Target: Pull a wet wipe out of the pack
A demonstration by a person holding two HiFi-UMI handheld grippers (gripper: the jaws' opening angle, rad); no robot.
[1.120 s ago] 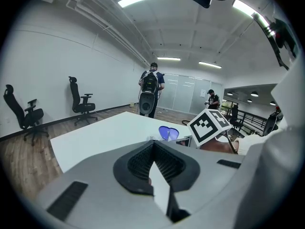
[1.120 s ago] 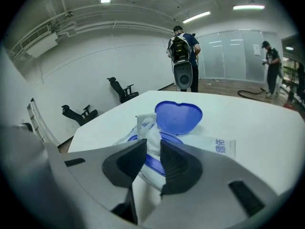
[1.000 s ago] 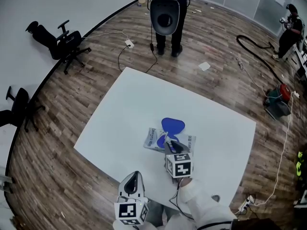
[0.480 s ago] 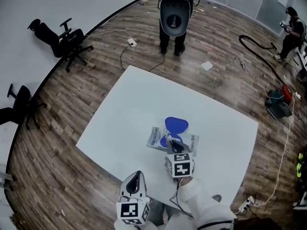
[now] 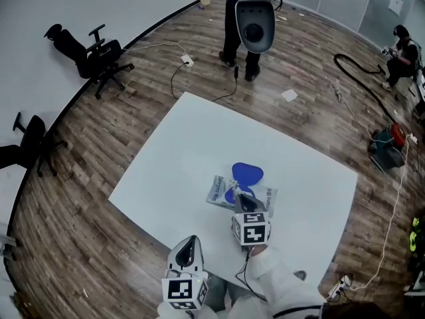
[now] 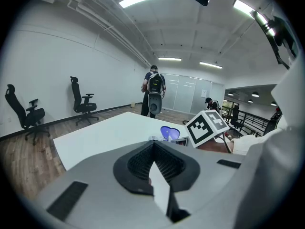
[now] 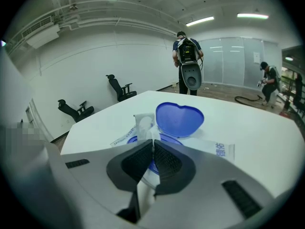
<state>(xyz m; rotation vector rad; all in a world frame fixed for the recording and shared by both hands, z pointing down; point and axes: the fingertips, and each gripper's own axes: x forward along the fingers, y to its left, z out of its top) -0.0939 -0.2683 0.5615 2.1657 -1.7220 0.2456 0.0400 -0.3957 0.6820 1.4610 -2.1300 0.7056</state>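
On the head view we see the wet wipe pack (image 5: 219, 190) flat on the white table (image 5: 172, 165), long axis left to right, blue heart-shaped lid (image 5: 248, 173) open on the far side.

In the left gripper view, our left gripper (image 6: 153, 149) is closed on nothing.

In the right gripper view, our right gripper (image 7: 152, 144) pinches a white wet wipe (image 7: 144, 122) rising from the pack.

Person (image 5: 252, 25) standing beyond the table (image 5: 186, 151) has stepped a bit to the rt. since 1 s ago.
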